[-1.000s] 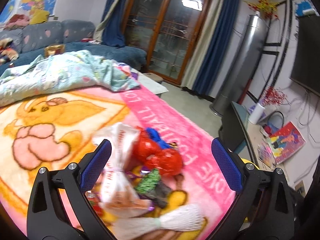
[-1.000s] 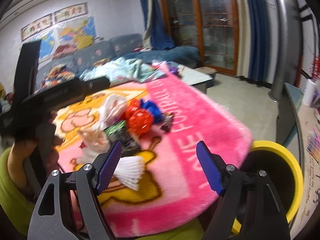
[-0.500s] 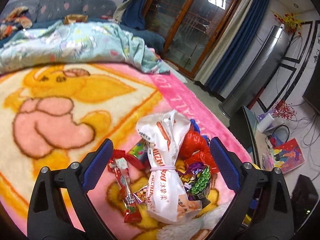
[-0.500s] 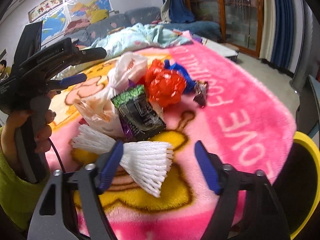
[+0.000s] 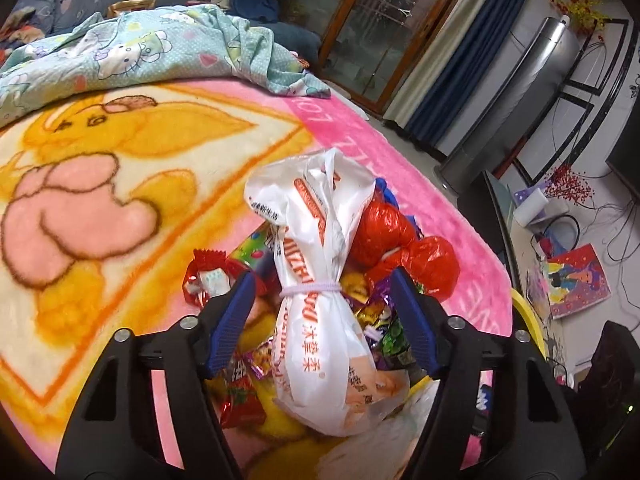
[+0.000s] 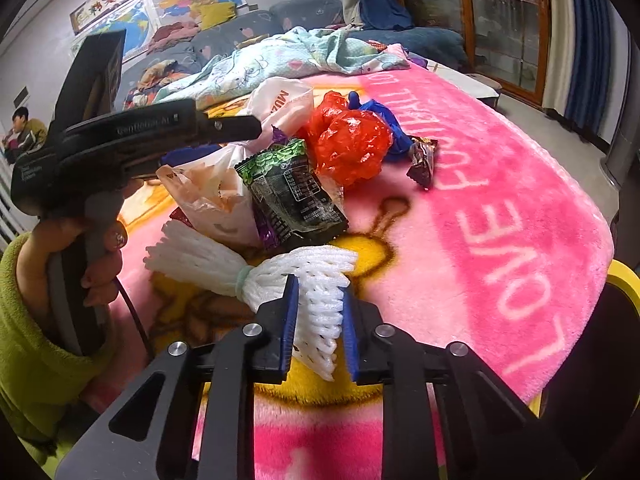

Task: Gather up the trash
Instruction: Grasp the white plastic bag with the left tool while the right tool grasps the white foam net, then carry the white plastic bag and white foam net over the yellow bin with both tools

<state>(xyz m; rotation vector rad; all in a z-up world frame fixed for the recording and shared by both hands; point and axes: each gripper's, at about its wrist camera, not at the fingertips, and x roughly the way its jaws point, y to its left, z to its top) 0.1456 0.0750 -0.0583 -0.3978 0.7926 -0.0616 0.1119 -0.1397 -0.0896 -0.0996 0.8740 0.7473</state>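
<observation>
A pink plush blanket [image 5: 400,152] with a yellow cartoon print covers the bed, and a pale blue patterned quilt [image 5: 132,52] lies crumpled at its far end. Behind it stands a grey-blue sofa [image 6: 248,28] under wall maps [image 6: 160,12]. Wood-framed glass doors [image 5: 372,28] reflect a ceiling light between dark blue curtains [image 5: 452,92]. A tall silver floor-standing unit [image 5: 508,100] rises beside them, near a white wall with black trim.
</observation>
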